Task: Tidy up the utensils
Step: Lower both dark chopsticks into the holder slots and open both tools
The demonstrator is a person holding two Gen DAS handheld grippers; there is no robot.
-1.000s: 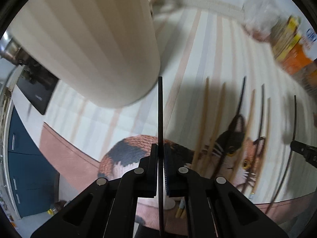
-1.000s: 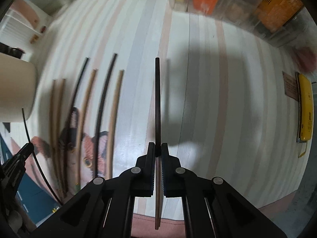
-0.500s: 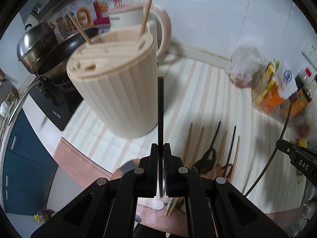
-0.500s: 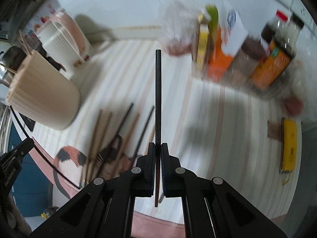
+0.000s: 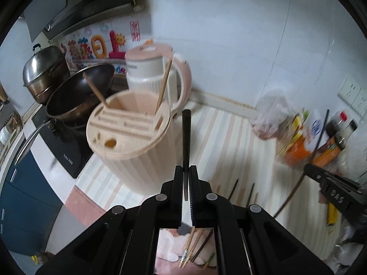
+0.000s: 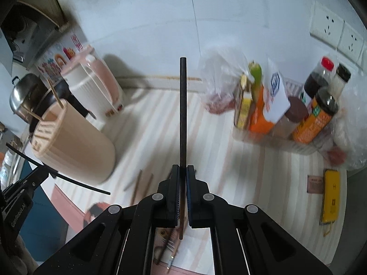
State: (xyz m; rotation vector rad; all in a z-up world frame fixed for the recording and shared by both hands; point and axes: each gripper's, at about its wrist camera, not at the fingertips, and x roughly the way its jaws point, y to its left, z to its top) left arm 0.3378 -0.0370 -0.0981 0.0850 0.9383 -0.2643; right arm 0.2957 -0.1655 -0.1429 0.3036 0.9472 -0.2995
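My left gripper (image 5: pixel 186 171) is shut on a black chopstick (image 5: pixel 186 137) that points forward, its tip level with the rim of the beige ribbed utensil holder (image 5: pixel 137 151). Two wooden chopsticks (image 5: pixel 164 84) stand in the holder's slotted top. My right gripper (image 6: pixel 180 169) is shut on a second black chopstick (image 6: pixel 182 112), held up above the striped mat (image 6: pixel 206 155). Several wooden and black chopsticks (image 5: pixel 236 189) lie on the mat below. The holder also shows in the right wrist view (image 6: pixel 78 151) at left, with the left gripper (image 6: pixel 49 171) beside it.
A pink-and-white kettle (image 5: pixel 160 73) stands behind the holder. A wok (image 5: pixel 78 91) and steel pot (image 5: pixel 43 68) sit on the stove at left. Bottles and packets in a tray (image 6: pixel 286 112) crowd the right. A yellow object (image 6: pixel 330 197) lies near the mat's right edge.
Both grippers have risen and tilted up, each still holding its black chopstick. The left view now looks at the holder's top from higher; the mat's loose chopsticks dropped low in view.
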